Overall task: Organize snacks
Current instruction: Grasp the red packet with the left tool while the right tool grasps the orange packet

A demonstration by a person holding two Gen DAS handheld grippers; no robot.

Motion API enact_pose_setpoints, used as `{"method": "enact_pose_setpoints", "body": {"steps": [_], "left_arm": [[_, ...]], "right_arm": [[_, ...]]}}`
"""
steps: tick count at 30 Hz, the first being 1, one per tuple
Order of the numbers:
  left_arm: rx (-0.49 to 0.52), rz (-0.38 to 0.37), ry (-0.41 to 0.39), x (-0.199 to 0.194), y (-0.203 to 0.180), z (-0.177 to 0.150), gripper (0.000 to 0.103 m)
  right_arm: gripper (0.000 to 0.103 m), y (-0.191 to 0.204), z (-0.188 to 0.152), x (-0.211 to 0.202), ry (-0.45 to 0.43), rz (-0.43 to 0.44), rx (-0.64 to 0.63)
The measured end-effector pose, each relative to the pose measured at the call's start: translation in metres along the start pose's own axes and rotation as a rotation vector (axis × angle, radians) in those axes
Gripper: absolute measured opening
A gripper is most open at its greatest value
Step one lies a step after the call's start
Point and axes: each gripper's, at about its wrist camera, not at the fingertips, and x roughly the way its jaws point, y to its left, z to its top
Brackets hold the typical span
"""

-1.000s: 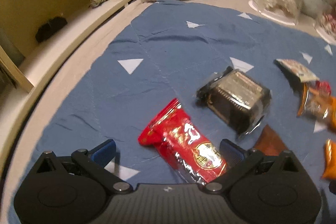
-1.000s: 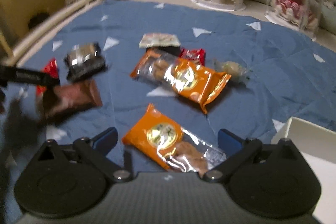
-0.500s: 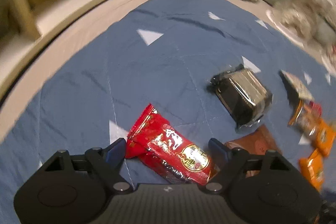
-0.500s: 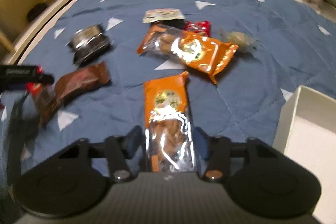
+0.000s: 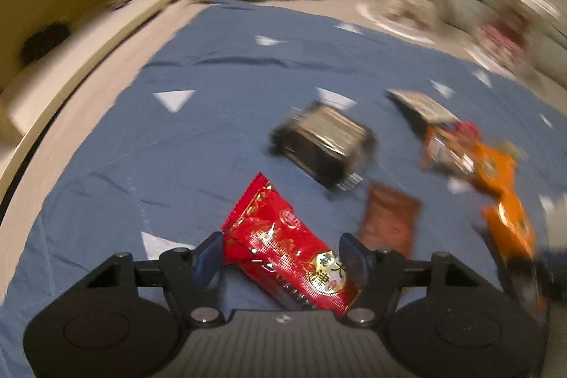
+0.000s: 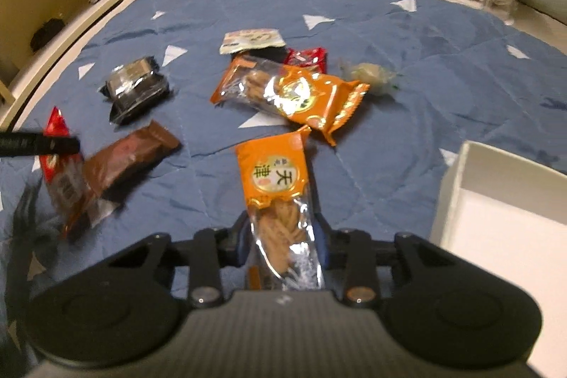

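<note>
Now | right gripper (image 6: 281, 236) closing, pinches orange twist-snack pack (image 6: 276, 193) | left gripper (image 5: 281, 257) closing, clasps red packet (image 5: 287, 247)

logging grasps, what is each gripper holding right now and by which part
Right gripper has just closed its jaws on the orange snack pack at its clear lower end. Left gripper has just closed its jaws around the red snack pack, across its lower half.

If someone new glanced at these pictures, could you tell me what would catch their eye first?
Probably the bright orange snack packet clamped in the right gripper, whose jaws have just been closing on it, near the white box at the right. Next, the shiny red snack packet between the left gripper's closing jaws. More wrapped snacks lie scattered over the blue quilt.
</note>
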Motion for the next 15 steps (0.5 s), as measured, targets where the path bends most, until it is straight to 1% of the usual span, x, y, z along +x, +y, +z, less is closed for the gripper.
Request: {"method": "enact_pose_setpoints", "body": {"steps": [3, 5, 7, 9, 11, 12, 14, 15], "left_arm": [[0.121, -0.063, 0.024, -0.010, -0.012, -0.014, 0.071], [0.235, -0.132, 0.054, -0.015, -0.027, -0.028, 0.071], [0.343, -0.184, 0.088, -0.018, -0.044, -0.041, 0.071], [0.428, -0.197, 0.106, -0.020, -0.059, -0.053, 0.072], [0.472, -0.173, 0.115, -0.023, -0.073, -0.065, 0.076], [0.466, -0.137, 0.112, -0.024, -0.078, -0.069, 0.079], [0.410, -0.047, 0.114, -0.023, -0.083, -0.074, 0.096], [0.372, -0.015, 0.121, -0.024, -0.085, -0.076, 0.097]], "right_arm": [[0.040, -0.003, -0.005, -0.012, -0.015, 0.003, 0.033], [0.040, -0.001, -0.009, -0.022, -0.021, 0.005, 0.049], [0.040, 0.003, -0.013, -0.031, -0.030, 0.000, 0.052], [0.040, 0.007, -0.015, -0.040, -0.044, 0.003, 0.055], [0.041, 0.010, -0.017, -0.051, -0.058, 0.008, 0.060], [0.041, 0.011, -0.017, -0.055, -0.064, 0.010, 0.063], [0.041, 0.015, -0.019, -0.065, -0.075, 0.009, 0.073], [0.041, 0.016, -0.019, -0.069, -0.080, 0.007, 0.076]]}}
